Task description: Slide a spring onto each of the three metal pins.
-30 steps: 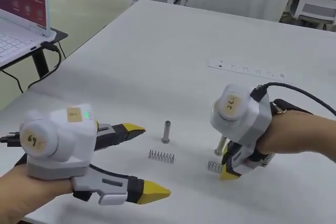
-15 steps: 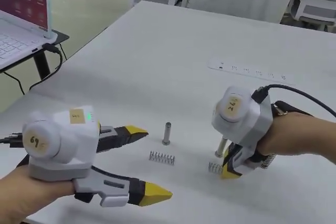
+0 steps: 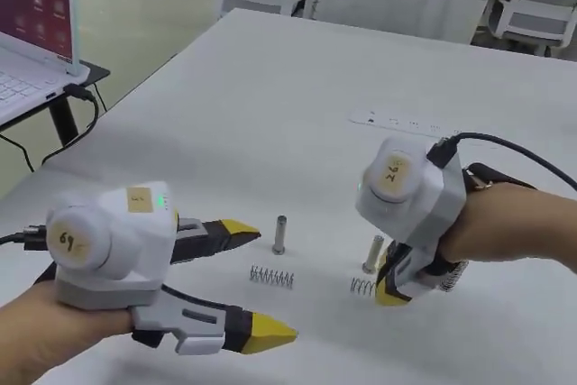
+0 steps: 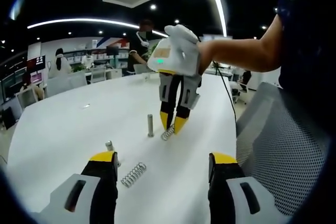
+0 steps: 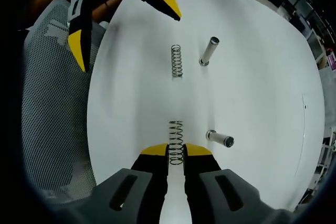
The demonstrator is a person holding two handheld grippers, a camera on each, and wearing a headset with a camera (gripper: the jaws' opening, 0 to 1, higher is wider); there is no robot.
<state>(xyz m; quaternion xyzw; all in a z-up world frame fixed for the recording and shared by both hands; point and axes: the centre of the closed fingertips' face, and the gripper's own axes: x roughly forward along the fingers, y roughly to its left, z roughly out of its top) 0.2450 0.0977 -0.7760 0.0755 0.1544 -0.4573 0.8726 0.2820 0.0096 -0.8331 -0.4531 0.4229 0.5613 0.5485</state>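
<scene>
Right hand-held gripper (image 5: 176, 150) is down on the table (image 3: 270, 114), jaws pinched almost together on the near end of a spring (image 5: 176, 137). The spring lies flat. Its long axis runs straight out ahead along the jaws in the right gripper view. The pin (image 5: 219, 138) it should go on stands upright just beside the jaw tips, off to one side, close but not touching. So my guess is the spring has to be lifted and tipped upright before it can drop over the pin.

Left hand-held gripper (image 3: 260, 281) hovers with jaws wide apart and holds nothing. A second spring (image 3: 271, 277) lies flat on the table just ahead of it, between its jaw lines in the head view. A second pin (image 3: 279, 234) stands just beyond that, bare. The left side is nearer to that pair.
</scene>
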